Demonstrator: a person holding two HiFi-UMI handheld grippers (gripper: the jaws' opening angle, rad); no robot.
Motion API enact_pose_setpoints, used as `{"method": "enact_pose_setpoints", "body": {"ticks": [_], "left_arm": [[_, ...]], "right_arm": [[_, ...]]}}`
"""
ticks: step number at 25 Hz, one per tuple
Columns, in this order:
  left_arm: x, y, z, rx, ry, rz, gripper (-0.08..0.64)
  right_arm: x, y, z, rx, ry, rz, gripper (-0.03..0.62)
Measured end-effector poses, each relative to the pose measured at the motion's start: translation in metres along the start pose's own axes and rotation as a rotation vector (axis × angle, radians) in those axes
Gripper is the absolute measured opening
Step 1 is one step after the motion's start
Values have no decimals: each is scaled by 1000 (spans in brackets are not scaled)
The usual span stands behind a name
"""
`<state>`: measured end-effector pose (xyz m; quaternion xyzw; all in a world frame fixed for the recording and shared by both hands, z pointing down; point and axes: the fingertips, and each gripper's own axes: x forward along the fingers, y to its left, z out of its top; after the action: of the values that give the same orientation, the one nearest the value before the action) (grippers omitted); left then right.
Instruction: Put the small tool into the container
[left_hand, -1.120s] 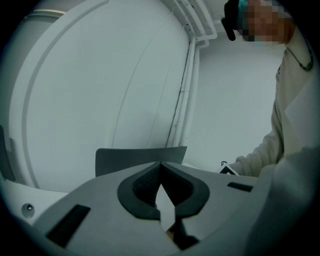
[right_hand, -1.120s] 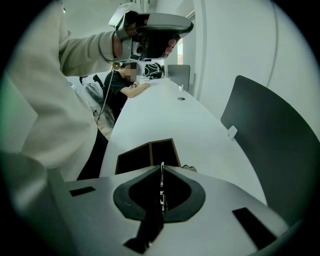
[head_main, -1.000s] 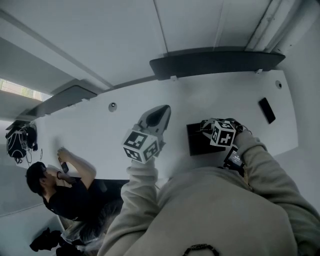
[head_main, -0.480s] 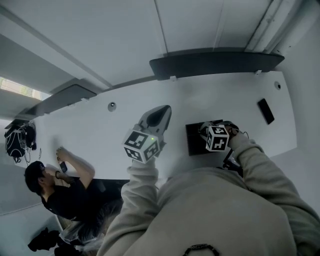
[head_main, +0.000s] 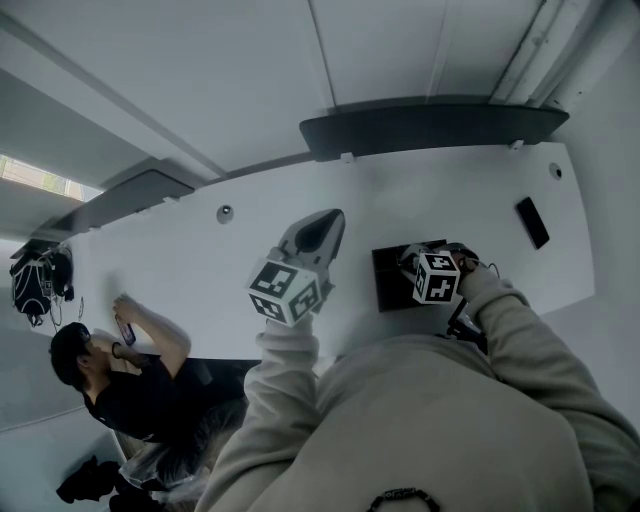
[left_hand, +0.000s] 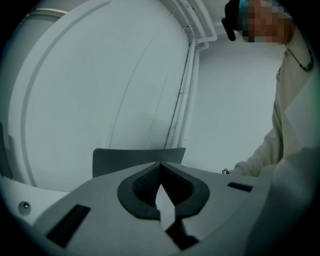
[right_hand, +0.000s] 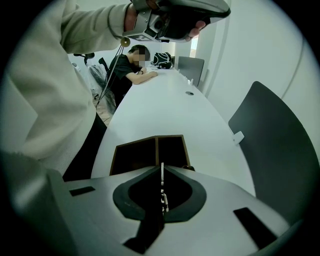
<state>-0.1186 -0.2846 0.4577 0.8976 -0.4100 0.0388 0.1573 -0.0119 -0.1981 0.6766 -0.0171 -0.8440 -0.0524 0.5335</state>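
The right tongs (right_hand: 161, 172) are pinched shut on the small tool (right_hand: 161, 192), a thin metal strip held upright, likely so it can drop straight into the dark two-compartment container (right_hand: 150, 150) on the counter (right_hand: 165, 110) just below. The left tongs (left_hand: 160, 167) are closed on nothing and held high, aside (clear of the drop, I judge)

Probably an office meeting room: a long white table (head_main: 180, 270) with cable grommets (head_main: 225, 213), dark chairs (head_main: 430, 125) along it, a person (head_main: 120, 375) seated at its edge.
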Motion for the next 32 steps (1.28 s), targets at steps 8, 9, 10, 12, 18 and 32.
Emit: {"method": "enact_pose_setpoints", "body": {"ticks": [8, 9, 10, 12, 18, 32], "left_arm": [[-4, 1, 0, -1, -3, 3, -5], [-5, 2, -1, -3, -2, 5, -5], [-5, 3, -1, -5, -1, 6, -5], [-6, 3, -1, -7, -1, 6, -5], [-4, -2, -2, -3, 0, -4, -5], [-5, -21, -2, 20, 17, -28, -5]], "right_arm": [[-3, -3, 0, 19, -24, -30, 32], [-4, -4, 0, 18, -28, -37, 71], [-7, -5, 2, 17, -37, -49, 118], [-16, -10, 6, 26, -74, -86, 165], [-38, -23, 5, 76, -136, -144, 186], [-61, -24, -2, 136, -171, -199, 184]]}}
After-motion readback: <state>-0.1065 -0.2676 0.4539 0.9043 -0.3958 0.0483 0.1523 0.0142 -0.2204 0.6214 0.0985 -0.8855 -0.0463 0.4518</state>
